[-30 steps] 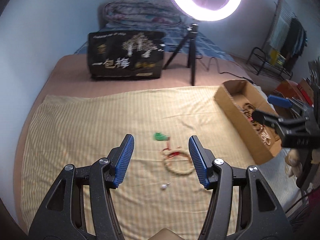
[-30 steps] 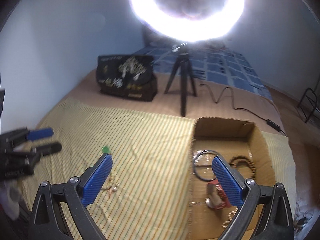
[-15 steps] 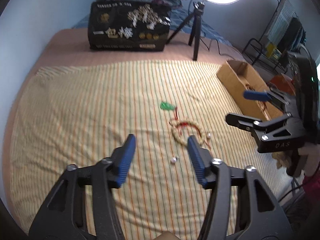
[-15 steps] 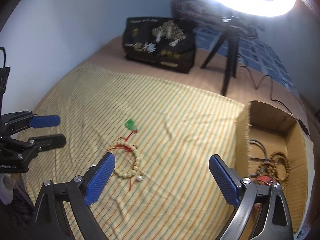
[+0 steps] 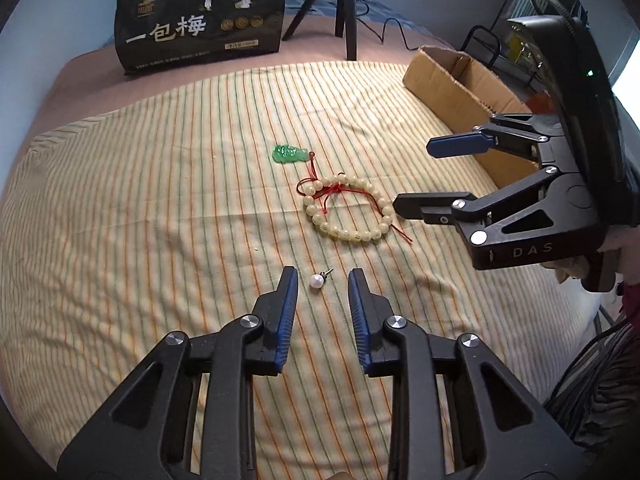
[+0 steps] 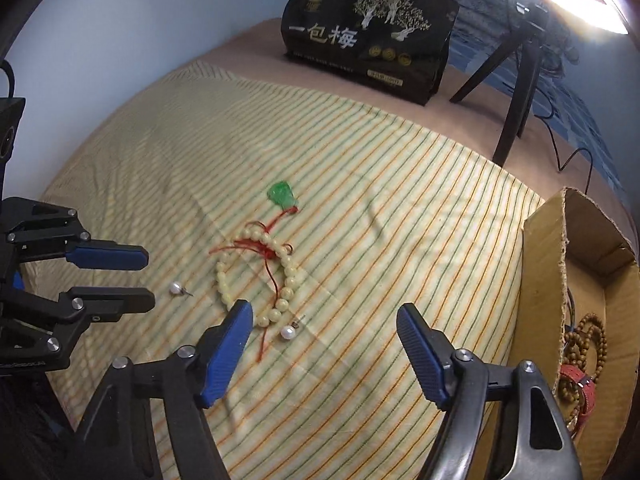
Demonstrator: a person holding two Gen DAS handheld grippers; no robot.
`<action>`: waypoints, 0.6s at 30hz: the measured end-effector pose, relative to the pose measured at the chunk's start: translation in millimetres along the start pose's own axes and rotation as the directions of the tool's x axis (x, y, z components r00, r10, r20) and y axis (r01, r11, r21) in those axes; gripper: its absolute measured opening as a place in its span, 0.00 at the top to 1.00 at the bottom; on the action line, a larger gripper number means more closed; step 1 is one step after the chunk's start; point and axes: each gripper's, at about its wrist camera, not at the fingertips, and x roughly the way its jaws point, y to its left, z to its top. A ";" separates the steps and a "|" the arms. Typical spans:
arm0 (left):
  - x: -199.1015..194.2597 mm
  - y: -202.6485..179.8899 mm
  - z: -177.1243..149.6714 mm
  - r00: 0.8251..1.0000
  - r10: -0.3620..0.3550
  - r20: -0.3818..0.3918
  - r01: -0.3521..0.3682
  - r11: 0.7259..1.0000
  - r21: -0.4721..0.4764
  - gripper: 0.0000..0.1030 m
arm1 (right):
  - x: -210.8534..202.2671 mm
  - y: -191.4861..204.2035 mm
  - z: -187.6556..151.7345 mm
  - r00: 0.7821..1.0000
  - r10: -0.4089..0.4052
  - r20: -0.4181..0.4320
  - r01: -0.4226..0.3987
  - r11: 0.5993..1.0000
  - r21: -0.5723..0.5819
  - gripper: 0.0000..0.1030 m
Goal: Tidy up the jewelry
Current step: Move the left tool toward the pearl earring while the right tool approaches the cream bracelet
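A cream bead bracelet (image 5: 347, 213) with a red cord lies on the striped cloth; it also shows in the right wrist view (image 6: 256, 270). A green pendant (image 5: 289, 154) lies beyond it, also in the right wrist view (image 6: 282, 193). A pearl earring (image 5: 317, 281) lies just ahead of my open left gripper (image 5: 322, 276), between its fingertips; the right wrist view shows it too (image 6: 176, 289). A second pearl earring (image 6: 289, 332) lies near my open, empty right gripper (image 6: 326, 316). The right gripper also shows in the left wrist view (image 5: 416, 176), beside the bracelet.
A cardboard box (image 6: 592, 280) at the right holds brown bead strings (image 6: 588, 344) and a red item (image 6: 582, 390); its wall shows in the left wrist view (image 5: 456, 92). A black printed bag (image 5: 200, 16) and a tripod (image 5: 344, 8) stand at the back.
Both grippers have dropped low toward the cloth and the jewelry. The left gripper's jaws have narrowed around the pearl earring. The right gripper has swung left, from over the box to the bracelet.
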 end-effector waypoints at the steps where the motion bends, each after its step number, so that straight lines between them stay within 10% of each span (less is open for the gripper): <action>1: 2.9 -0.2 0.9 1.000 0.004 -0.004 -0.004 1.000 -0.001 0.81 | 1.3 -1.2 -0.6 1.000 0.014 -0.005 -0.014 1.000 0.007 0.36; 18: 33.6 1.4 1.1 0.999 0.009 -0.044 -0.009 1.000 0.010 0.91 | 29.8 8.1 15.2 0.999 0.026 -0.021 -0.026 1.000 -0.001 0.54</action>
